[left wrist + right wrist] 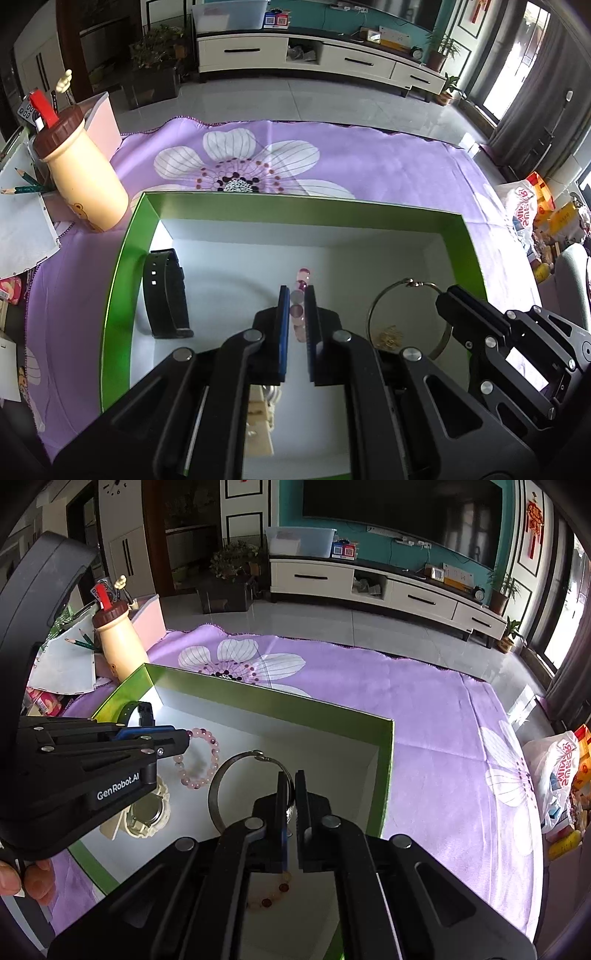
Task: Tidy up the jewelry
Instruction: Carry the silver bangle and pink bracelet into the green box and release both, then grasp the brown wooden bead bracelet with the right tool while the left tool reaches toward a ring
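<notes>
A green box (295,208) with a white floor lies on the purple cloth. My left gripper (297,290) hangs over its middle, shut on a pink bead bracelet (297,314) seen edge-on; from the right wrist view this gripper (186,738) holds the bracelet (215,755) just above the floor. My right gripper (291,779) is shut on a silver bangle (211,790), which also shows at the right in the left wrist view (370,315). In the box lie a black watch strap (166,295), a beige watch (147,812), a gold chain (389,336) and an amber bead bracelet (273,893).
A cream bottle-shaped holder (85,184) with a brown cap stands left of the box beside papers and pencils (26,184). A plastic bag (524,210) and packets sit off the cloth's right edge. A person's hand (22,882) grips the left tool.
</notes>
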{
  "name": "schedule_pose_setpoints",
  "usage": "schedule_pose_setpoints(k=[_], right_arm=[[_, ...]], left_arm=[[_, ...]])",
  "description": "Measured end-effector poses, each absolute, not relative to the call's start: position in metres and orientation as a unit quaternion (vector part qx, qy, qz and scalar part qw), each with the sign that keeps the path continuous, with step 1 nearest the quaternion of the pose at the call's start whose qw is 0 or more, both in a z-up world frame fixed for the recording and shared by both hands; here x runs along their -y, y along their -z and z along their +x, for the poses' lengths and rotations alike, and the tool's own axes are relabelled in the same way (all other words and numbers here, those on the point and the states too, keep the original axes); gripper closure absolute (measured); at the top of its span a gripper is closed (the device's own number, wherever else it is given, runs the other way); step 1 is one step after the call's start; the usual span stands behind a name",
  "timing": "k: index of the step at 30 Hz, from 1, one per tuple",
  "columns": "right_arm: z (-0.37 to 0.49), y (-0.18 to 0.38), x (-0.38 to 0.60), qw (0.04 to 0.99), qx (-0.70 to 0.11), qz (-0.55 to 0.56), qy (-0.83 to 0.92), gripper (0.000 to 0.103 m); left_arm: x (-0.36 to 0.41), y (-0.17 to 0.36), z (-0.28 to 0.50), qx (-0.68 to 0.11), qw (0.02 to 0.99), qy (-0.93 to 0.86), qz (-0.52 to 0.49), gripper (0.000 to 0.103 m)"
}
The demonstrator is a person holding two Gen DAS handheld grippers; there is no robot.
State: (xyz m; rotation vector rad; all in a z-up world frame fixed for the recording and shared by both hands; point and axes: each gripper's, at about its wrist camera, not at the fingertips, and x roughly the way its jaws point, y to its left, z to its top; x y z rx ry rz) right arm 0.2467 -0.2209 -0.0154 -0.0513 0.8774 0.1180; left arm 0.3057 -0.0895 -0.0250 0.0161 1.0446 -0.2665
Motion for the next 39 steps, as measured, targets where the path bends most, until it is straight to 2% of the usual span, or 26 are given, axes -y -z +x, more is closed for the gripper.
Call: schedule_pose_setpoints(k=[11,16,18,20,35,39], right_arm=[[0.261,0.024,0.217,0.897,-0.439,-0.018,-0.045,0.099],[0.258,0.020,0.225,0.900,-0.433,0.004,-0.045,0.087],[0.253,0.019,0.227,0.903,-0.428,0.005,-0.047,0.087],[0.247,0.016,0.229,0.905,-0.422,0.009,-0.053,0.085],[0.156,-0.018,0.234,0.921,-0.368,0.032,-0.124,0.081],[0.128,-0.018,0.239,0.918,-0.370,0.031,-0.137,0.079]], left_arm=[[0.084,0.033,0.316,-0.507,0.855,0.109,0.010,0.095],[0.082,0.025,0.312,-0.493,0.863,0.105,0.013,0.080],[0.081,0.018,0.308,-0.483,0.869,0.106,0.014,0.067],[0.080,0.011,0.301,-0.472,0.875,0.107,0.015,0.061],[0.047,-0.025,0.193,-0.398,0.909,0.125,0.021,0.043],[0.027,-0.019,0.152,-0.401,0.908,0.122,0.027,0.041]])
